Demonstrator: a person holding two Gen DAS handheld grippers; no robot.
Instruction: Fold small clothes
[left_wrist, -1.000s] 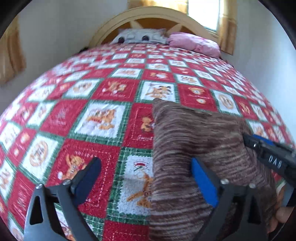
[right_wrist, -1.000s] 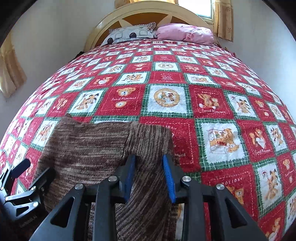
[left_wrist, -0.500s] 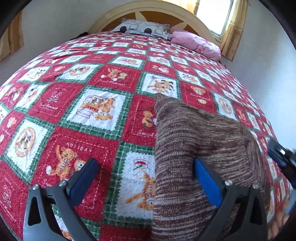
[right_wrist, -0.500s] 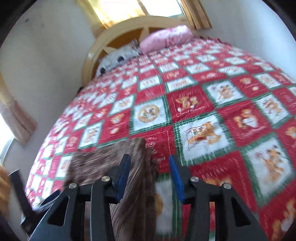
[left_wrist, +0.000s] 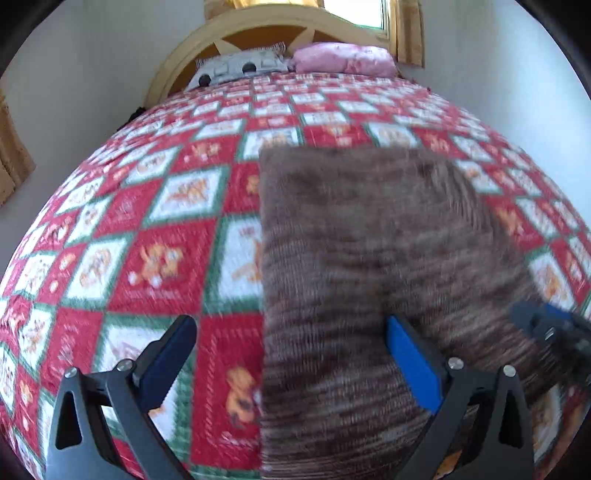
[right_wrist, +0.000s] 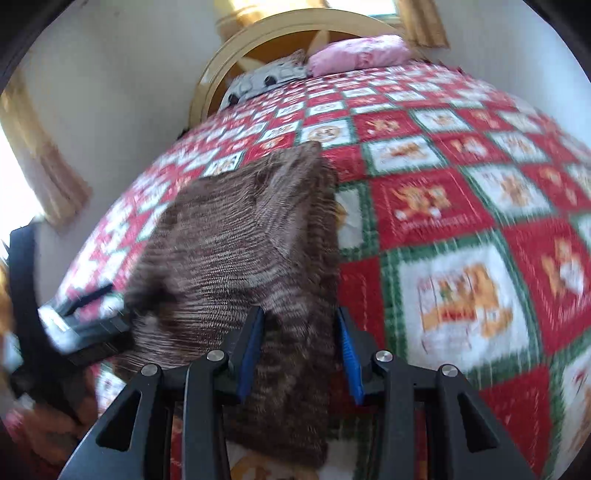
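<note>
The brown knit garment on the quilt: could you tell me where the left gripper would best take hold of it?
Probably the straight left edge of the brown knit garment, approached from the bare quilt beside it: the open left gripper already straddles that edge.

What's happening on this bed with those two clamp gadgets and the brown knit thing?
A person is folding a brown striped knit garment on a red and green teddy-bear quilt, using a hand-held gripper in each hand. The right gripper has a strip of the garment's right edge between its fingers, though whether it is clamped is unclear. The left gripper is wide open over the garment's left edge. The garment looks partly folded, with a flap on top. Both views are motion-blurred.
</note>
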